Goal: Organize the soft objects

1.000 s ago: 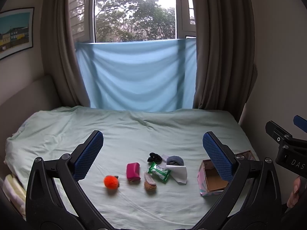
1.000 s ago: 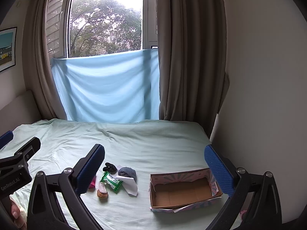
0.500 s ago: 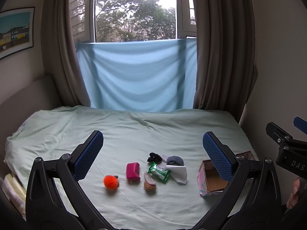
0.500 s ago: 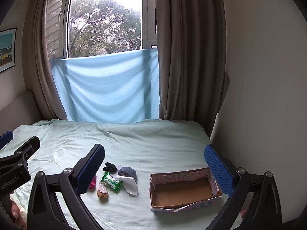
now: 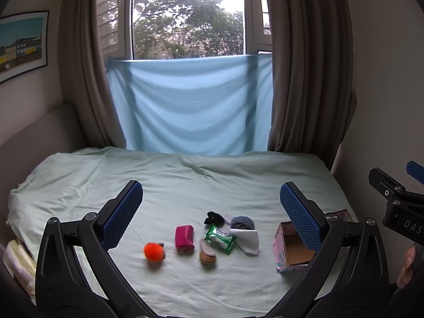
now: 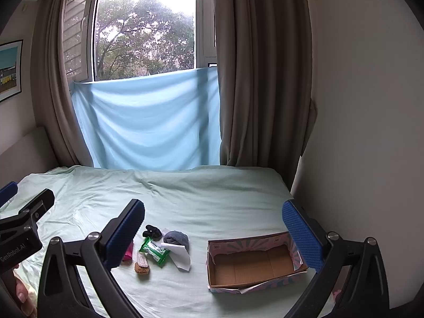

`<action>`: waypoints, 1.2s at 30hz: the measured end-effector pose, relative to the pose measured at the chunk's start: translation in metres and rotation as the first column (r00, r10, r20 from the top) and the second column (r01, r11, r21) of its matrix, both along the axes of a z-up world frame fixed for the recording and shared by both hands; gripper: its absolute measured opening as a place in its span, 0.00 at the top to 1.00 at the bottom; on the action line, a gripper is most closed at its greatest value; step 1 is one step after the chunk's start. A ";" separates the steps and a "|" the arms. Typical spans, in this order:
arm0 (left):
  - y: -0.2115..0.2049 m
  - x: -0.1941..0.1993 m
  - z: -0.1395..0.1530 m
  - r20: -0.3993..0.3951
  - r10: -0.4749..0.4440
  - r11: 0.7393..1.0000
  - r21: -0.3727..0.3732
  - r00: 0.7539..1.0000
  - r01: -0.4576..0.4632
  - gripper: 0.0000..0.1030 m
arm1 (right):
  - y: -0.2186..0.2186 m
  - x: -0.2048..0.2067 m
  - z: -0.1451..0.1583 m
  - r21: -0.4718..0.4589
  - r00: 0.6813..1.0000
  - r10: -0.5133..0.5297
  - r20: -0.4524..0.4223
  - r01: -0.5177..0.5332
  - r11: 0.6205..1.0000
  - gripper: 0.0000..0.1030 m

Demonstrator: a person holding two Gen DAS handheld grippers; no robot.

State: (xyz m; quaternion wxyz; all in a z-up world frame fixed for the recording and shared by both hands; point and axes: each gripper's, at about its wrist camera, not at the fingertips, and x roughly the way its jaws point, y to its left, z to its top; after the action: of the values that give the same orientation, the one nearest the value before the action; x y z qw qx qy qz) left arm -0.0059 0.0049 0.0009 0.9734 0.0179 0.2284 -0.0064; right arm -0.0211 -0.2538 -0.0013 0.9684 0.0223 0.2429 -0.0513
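Bed: we see a pale green sheet (image 5: 185, 185) spread over the bed, wrinkled, running back to a window wall.
Room: a light blue cloth (image 5: 190, 106) hangs across the lower window between brown curtains (image 5: 304, 66); a framed picture (image 5: 21, 45) hangs on the wall by the bed's left edge.
Soft things: we find them in a loose row toward the near edge of the bed: an orange pom-pom (image 5: 153, 251) leftmost, a pink pouch (image 5: 184, 239) just beside it, a brown and cream slipper sock (image 5: 207, 254), a green wipes pack (image 5: 220, 239), a black scrunchie (image 5: 213, 217), a grey rolled sock (image 5: 242, 222) and a white cloth (image 5: 249, 242) touching it.
Box: an open cardboard box (image 6: 254, 263) lies empty near the bed's right edge, apart from the row.
Left tool: we see the left tool (image 5: 210, 213) raised above the bed, its fingers spread wide, holding and touching nothing.
Right tool: the right tool (image 6: 213, 228) likewise stands wide apart and empty, above the box.
Views: the left view shows the pom-pom and the whole pouch; in the right view the pom-pom is out of sight and the pouch is mostly hidden by a finger, while the box interior shows fully there.
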 end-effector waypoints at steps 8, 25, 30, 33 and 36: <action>-0.001 0.000 0.000 0.000 0.003 1.000 -0.002 1.000 -0.003 0.00 | 0.000 0.000 0.000 0.001 1.000 -0.001 0.000 0.001 1.000 0.00; 0.028 0.006 -0.010 -0.078 0.123 0.992 0.008 0.989 -0.123 0.00 | 0.001 0.014 -0.005 0.000 0.992 0.123 -0.004 -0.123 0.992 0.00; 0.060 0.013 -0.037 -0.141 0.150 0.988 -0.023 0.979 -0.155 0.00 | 0.019 0.027 -0.032 0.022 0.981 0.186 -0.045 -0.185 0.982 0.00; 0.084 0.022 -0.058 -0.186 0.149 0.987 -0.035 0.971 -0.158 0.00 | 0.034 0.036 -0.050 0.050 0.977 0.193 -0.086 -0.189 0.981 0.00; 0.110 0.038 -0.080 -0.229 0.127 0.989 -0.046 0.965 -0.140 0.00 | 0.052 0.045 -0.072 0.087 0.972 0.200 -0.125 -0.190 0.978 0.00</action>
State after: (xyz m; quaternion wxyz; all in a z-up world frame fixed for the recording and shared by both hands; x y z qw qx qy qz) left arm 0.0324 0.1153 -0.0793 0.9395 -0.0283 0.3376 0.0501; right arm 0.0243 -0.2023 -0.0732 0.9489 0.0306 0.3098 0.0519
